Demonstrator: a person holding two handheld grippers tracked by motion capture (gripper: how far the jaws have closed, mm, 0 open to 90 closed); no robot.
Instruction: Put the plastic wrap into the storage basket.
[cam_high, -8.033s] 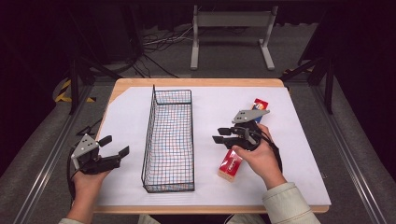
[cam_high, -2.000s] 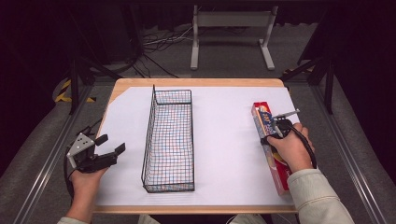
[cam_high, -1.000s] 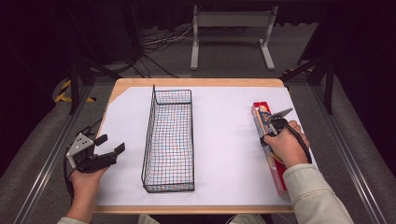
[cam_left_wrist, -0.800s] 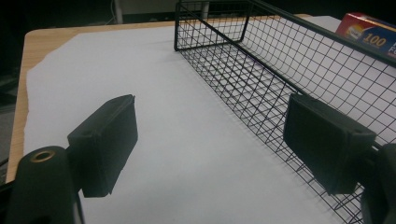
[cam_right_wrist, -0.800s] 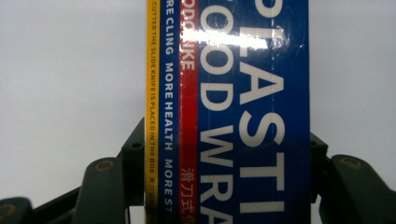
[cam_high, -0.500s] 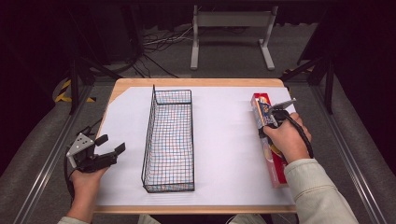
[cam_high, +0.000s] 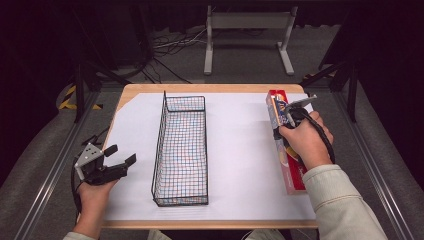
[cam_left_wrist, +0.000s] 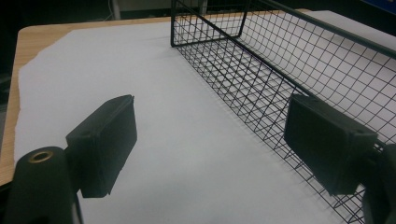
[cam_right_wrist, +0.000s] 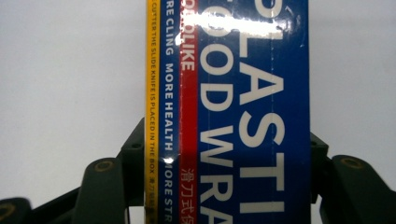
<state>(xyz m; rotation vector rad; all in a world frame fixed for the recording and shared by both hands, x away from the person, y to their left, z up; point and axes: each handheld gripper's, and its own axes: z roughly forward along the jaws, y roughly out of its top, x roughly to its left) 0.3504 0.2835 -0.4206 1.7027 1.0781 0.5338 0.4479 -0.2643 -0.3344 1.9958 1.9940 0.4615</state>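
Right gripper (cam_high: 283, 112) clamps long red-blue plastic wrap box (cam_right_wrist: 229, 112) btwn jaws near far end; 8 s ago mid-table, now at right edge.

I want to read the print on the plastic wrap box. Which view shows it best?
The right gripper view: the plastic wrap box sits close up between the right claw, lettering legible. The high view shows its full length at the table's right edge, print too small.

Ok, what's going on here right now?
The right gripper is closed on the plastic wrap box lying at the table's right edge. The left gripper waits open at the left, beside the empty wire basket standing mid-table. The box is not in the basket yet.
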